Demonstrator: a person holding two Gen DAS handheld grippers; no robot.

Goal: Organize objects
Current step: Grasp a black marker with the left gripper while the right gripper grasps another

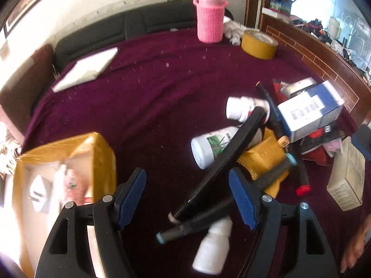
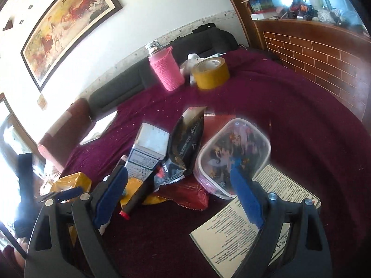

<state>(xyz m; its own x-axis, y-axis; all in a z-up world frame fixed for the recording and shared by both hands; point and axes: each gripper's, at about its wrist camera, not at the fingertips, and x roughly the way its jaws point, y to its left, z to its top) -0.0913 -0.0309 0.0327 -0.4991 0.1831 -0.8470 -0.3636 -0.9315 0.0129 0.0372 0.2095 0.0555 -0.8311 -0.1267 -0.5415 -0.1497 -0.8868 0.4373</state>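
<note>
My left gripper (image 1: 186,176) hovers open over a pile on the maroon cloth. A black flat slab (image 1: 222,162) leans on a white bottle with a green label (image 1: 208,148). Below the slab lie a teal-capped marker (image 1: 192,224) and a small white bottle (image 1: 213,250). No pad presses on any of them. An open yellow-taped box (image 1: 102,153) holding several items stands at the left. My right gripper (image 2: 178,194) is open wide before a clear lidded container (image 2: 234,153), a black snack bag (image 2: 187,143), a red packet (image 2: 190,194) and a blue-and-white carton (image 2: 148,153).
A pink-sleeved bottle (image 1: 210,20) and a yellow tape roll (image 1: 258,44) stand at the far side. A flat white box (image 1: 88,69) lies at the far left. A printed cream box (image 2: 255,213) lies under my right finger. A red-capped marker (image 2: 136,197) lies by the carton. A brick-patterned wall (image 2: 324,53) borders the right.
</note>
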